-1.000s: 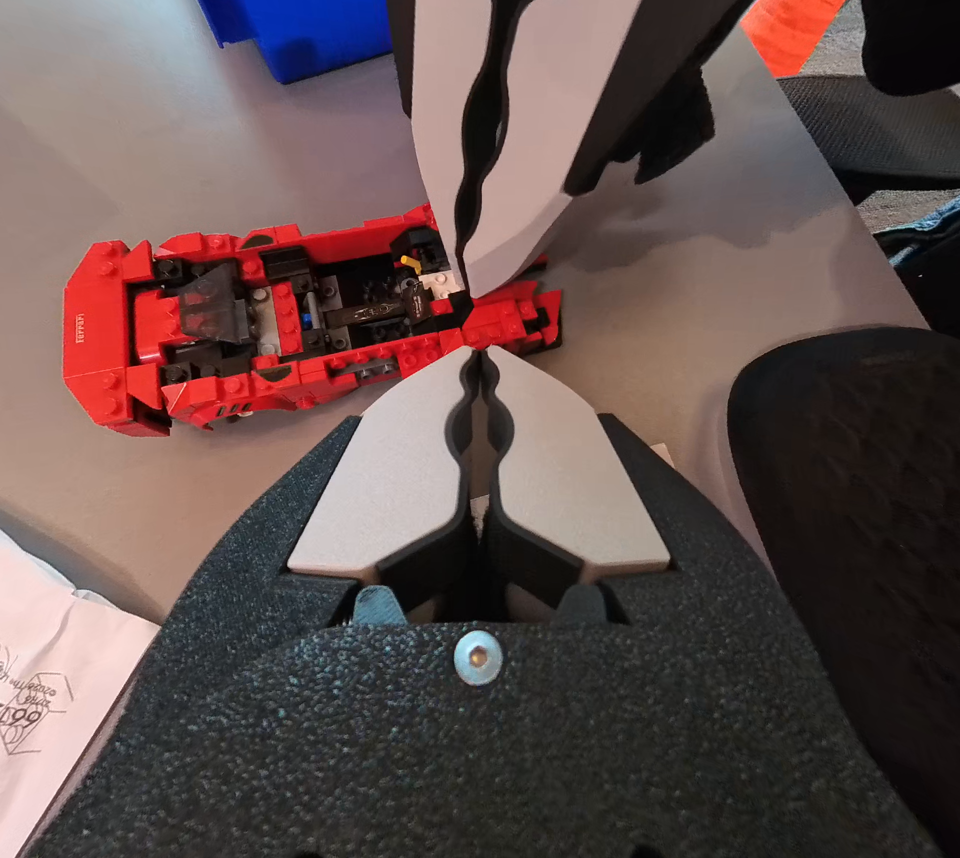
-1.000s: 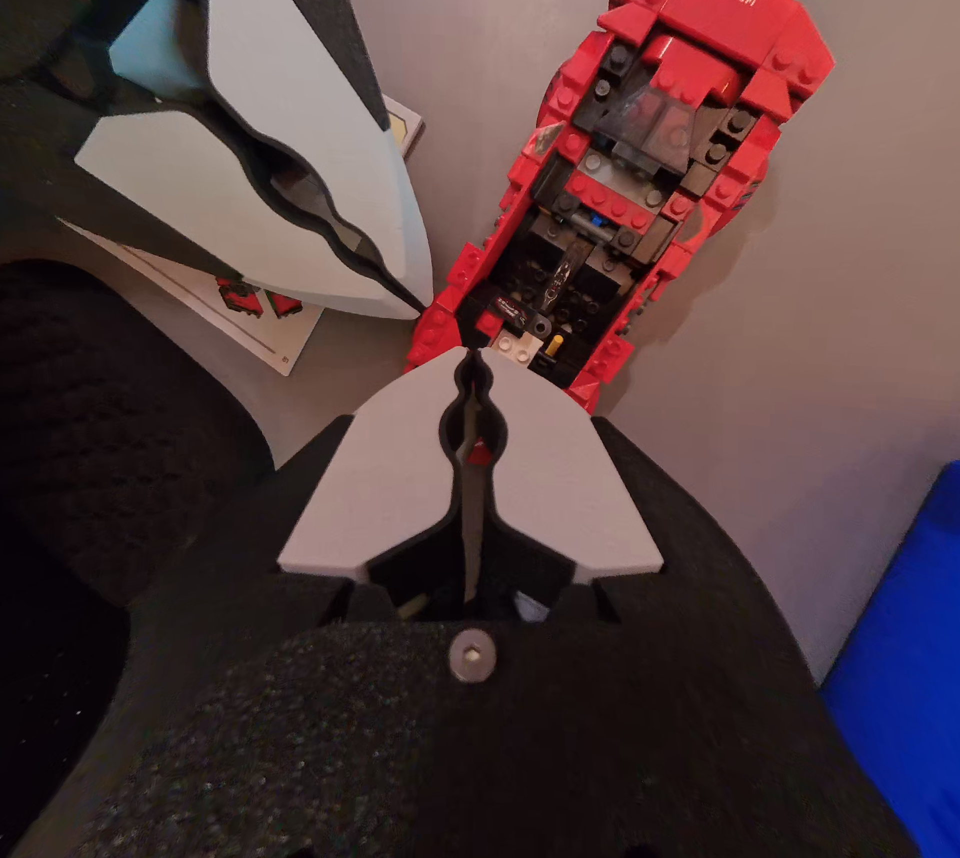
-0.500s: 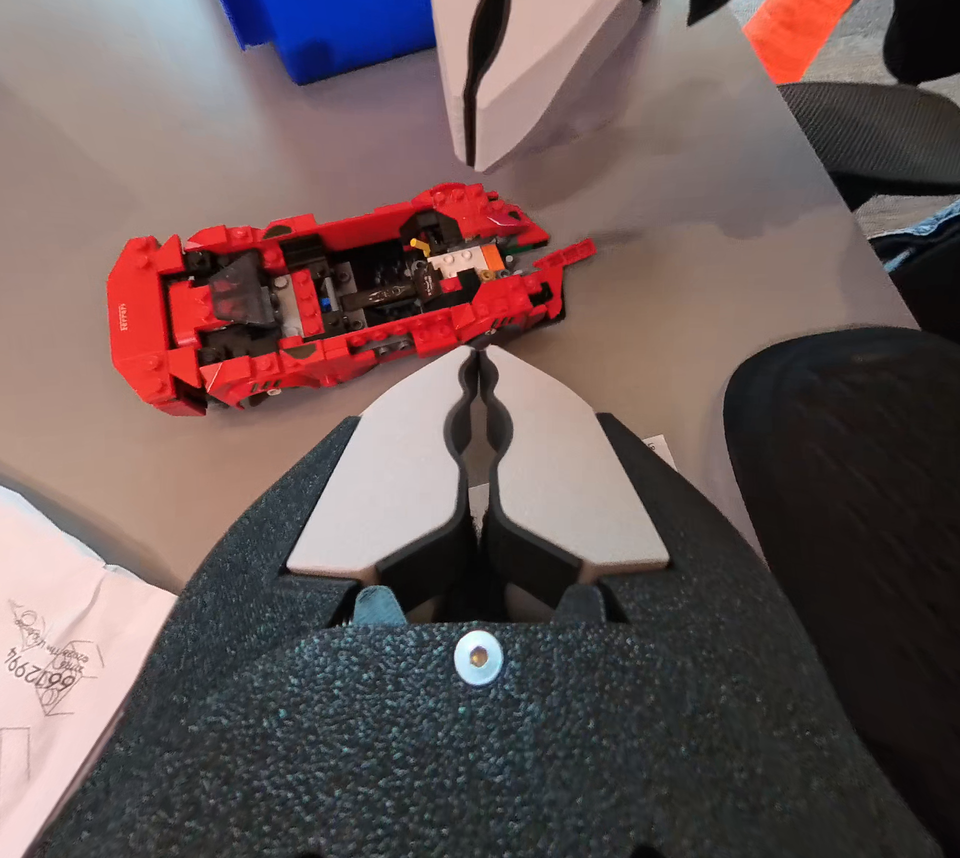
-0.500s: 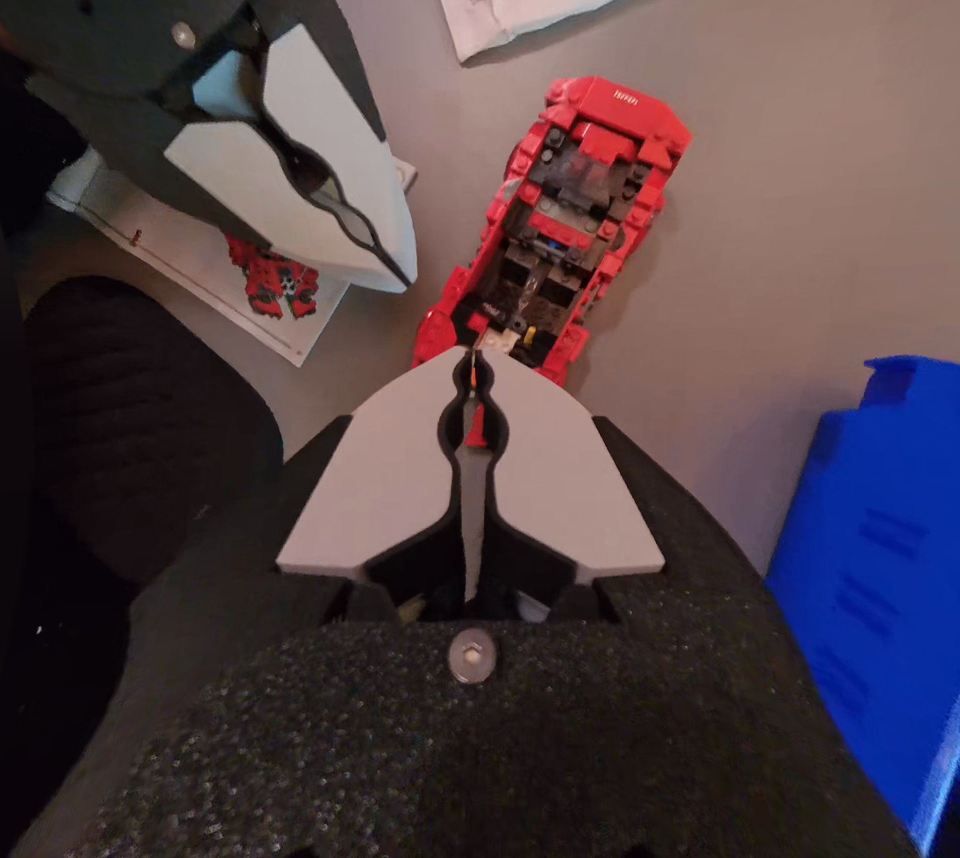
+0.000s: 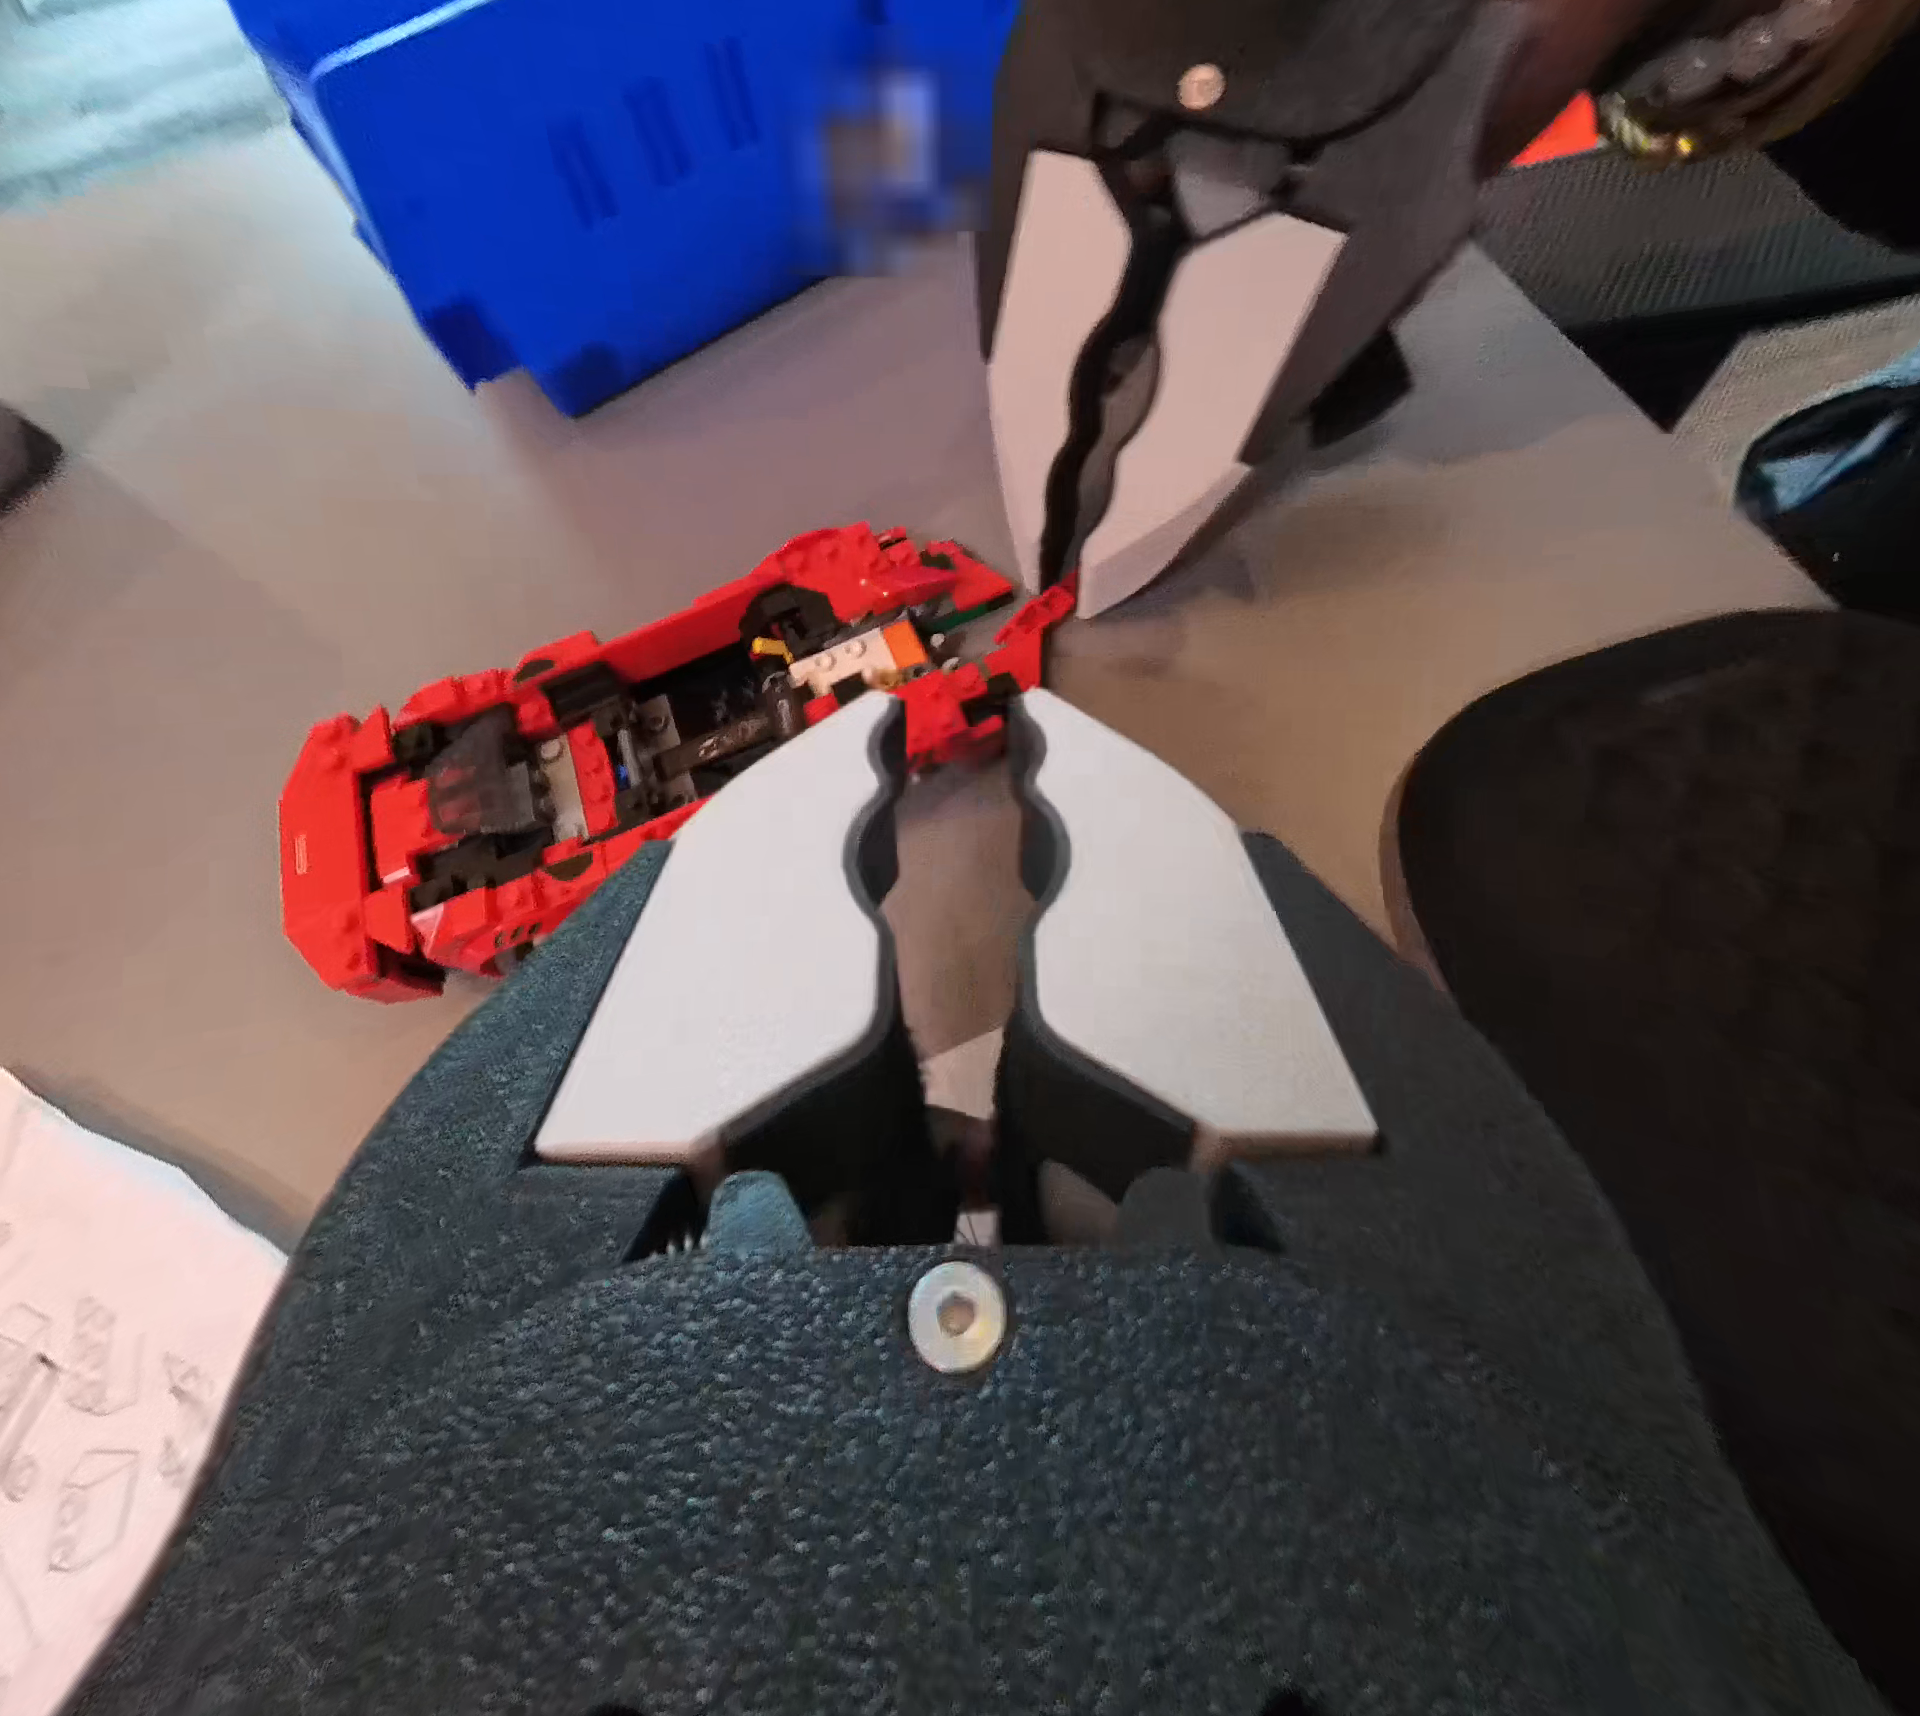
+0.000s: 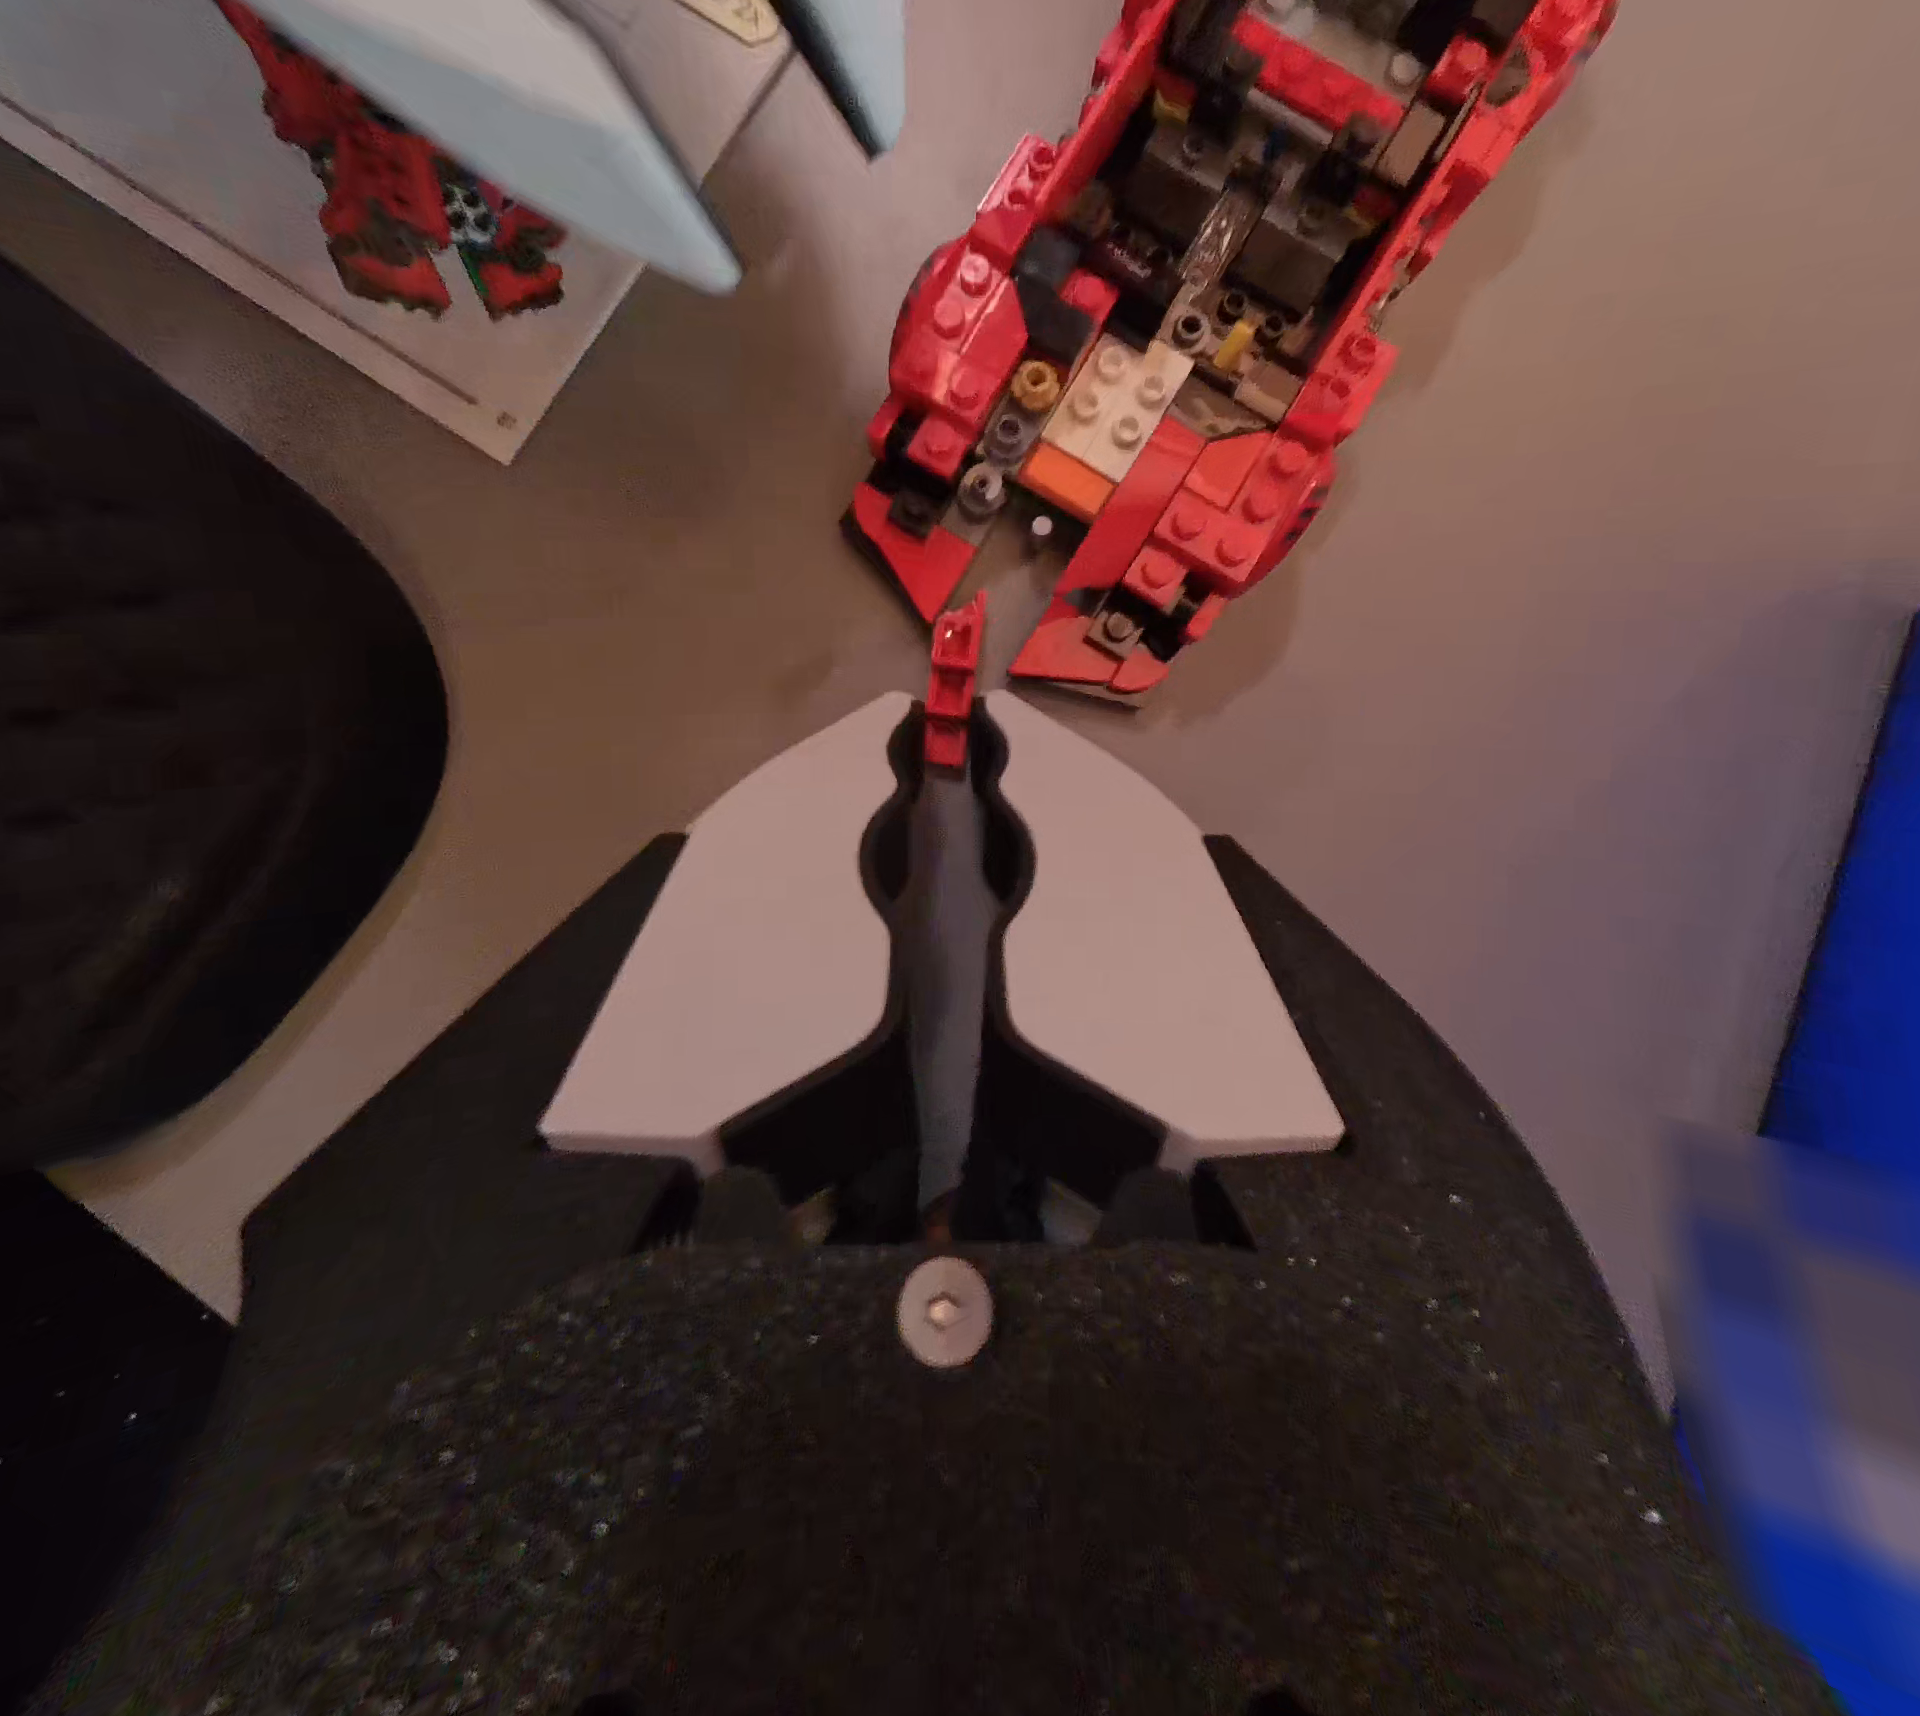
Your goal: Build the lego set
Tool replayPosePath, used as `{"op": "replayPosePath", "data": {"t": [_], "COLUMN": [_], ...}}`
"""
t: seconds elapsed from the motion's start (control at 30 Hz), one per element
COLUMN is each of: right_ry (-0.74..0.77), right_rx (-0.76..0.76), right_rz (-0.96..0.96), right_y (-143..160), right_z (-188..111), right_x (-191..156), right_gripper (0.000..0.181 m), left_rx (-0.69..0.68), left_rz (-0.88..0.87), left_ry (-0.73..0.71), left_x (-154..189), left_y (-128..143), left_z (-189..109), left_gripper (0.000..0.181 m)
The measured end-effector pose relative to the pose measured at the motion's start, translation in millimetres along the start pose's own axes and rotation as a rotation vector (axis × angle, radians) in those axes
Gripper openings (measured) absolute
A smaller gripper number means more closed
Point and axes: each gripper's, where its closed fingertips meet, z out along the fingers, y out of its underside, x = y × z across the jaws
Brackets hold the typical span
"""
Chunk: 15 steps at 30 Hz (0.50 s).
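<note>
The red lego car (image 5: 644, 752) lies on the grey table (image 5: 312, 523) with its top open, showing black, white and orange parts. It also shows in the right wrist view (image 6: 1247, 264). My right gripper (image 6: 951, 710) is shut on a small narrow red piece (image 6: 956, 679), whose tip points at the notch in the car's near end. The left wrist view shows that gripper (image 5: 1060, 575) coming down from above with the piece (image 5: 1044, 612). My left gripper (image 5: 951, 710) is open, with its tips beside the car's end. It shows open in the right wrist view (image 6: 805, 206), empty.
A blue bin (image 5: 623, 108) stands behind the car and shows at the right edge (image 6: 1849, 887). An instruction booklet (image 6: 416, 232) lies left of the car. White paper (image 5: 83, 1354) lies at the near left. A black chair (image 5: 1662, 939) is at the table's edge. Left tips to right tips: about 8 cm.
My right gripper came down from above the car and now grips the small red piece at the car's end. My left gripper has opened. The car has turned slightly.
</note>
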Motion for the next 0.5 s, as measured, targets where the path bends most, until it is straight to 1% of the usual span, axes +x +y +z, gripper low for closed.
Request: {"op": "replayPosePath", "data": {"t": [0.1,0.17,0.23,0.3,0.43,0.5], "right_ry": [-0.091,-0.245,-0.328,-0.379,-0.44,-0.435], "right_rx": [-0.032,-0.009,-0.013,-0.059,-0.121,-0.131], "right_rz": [0.031,0.104,0.116,0.078,0.003,-0.027], "right_y": [1,-9,-19,-25,-37,-44], "right_z": [-6,-20,-34,-44,-57,-60], "right_x": [-1,-12,-17,-23,-36,-36], "right_gripper": [0.008,0.008,0.008,0.008,0.008,0.008], "left_rx": [-0.029,-0.061,-0.075,-0.079,-0.063,-0.068], "left_rz": [0.19,0.313,0.413,0.468,0.529,0.554], "left_ry": [-0.051,-0.101,-0.148,-0.177,-0.235,-0.257], "left_x": [11,16,20,24,28,29], "left_y": [-2,-7,-16,-25,-37,-38], "left_z": [2,5,9,11,13,13], "left_gripper": [0.029,0.03,0.027,0.026,0.018,0.007]}}
